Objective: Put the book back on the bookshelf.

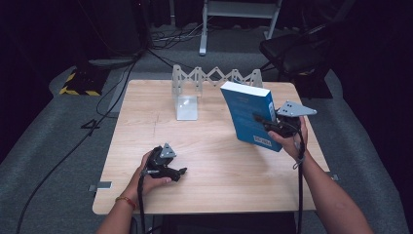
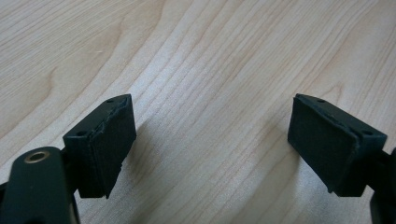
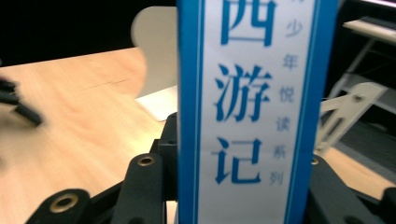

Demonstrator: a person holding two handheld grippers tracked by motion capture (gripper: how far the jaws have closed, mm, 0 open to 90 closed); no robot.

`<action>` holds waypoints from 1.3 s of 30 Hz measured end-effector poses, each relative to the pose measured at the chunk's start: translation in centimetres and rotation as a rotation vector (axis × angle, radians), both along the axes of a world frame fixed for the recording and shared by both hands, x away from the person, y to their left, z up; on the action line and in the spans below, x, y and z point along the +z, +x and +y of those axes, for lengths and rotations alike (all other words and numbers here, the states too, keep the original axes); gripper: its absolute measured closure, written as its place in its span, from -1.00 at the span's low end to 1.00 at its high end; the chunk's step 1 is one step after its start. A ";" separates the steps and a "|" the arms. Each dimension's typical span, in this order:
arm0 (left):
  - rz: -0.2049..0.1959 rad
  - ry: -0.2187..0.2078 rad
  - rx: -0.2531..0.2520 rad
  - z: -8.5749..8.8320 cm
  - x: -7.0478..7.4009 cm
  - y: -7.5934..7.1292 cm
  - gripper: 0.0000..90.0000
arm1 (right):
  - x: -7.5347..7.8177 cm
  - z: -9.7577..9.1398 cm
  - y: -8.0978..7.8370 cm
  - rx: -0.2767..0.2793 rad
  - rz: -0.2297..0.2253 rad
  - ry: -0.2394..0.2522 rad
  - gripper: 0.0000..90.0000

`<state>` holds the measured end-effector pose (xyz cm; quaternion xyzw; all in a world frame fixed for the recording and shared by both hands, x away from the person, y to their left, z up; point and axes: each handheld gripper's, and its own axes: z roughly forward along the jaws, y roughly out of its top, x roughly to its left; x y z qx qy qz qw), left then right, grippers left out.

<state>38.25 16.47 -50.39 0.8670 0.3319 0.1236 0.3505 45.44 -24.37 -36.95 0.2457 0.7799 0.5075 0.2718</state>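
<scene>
Presently: blue book (image 1: 249,113), tilted, lifted clear of the table (image 1: 209,161) near its right edge, pinched across the spine by the right gripper (image 1: 263,121); the right gripper view shows the spine (image 3: 254,112) with blue characters between both jaws. Left gripper (image 1: 179,171), jaws spread with nothing between them, rests low near the front-left part of the table. White metal bookend rack (image 1: 195,90) stands at the far edge, apart from the book.

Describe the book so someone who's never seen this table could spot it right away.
Start at the wooden table and look to its right side, where the right gripper is clamped on the book and holds it tilted above the tabletop. It is a thick blue paperback, the one blue thing here; the white rack behind is metal.
</scene>
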 end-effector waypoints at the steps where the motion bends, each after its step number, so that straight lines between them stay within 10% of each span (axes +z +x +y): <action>1: -0.002 0.002 -0.003 0.0 0.0 0.0 -0.65 | 0.0 0.0 0.0 0.000 0.000 0.000 0.38; 26: -0.003 0.004 -0.074 -0.1 0.0 -0.2 -0.65 | 2.1 2.1 6.3 -0.174 -0.045 0.042 0.38; 39: -0.002 0.003 -0.093 -0.1 0.0 -0.3 -0.65 | -0.8 3.4 8.4 -0.279 -0.051 0.132 0.38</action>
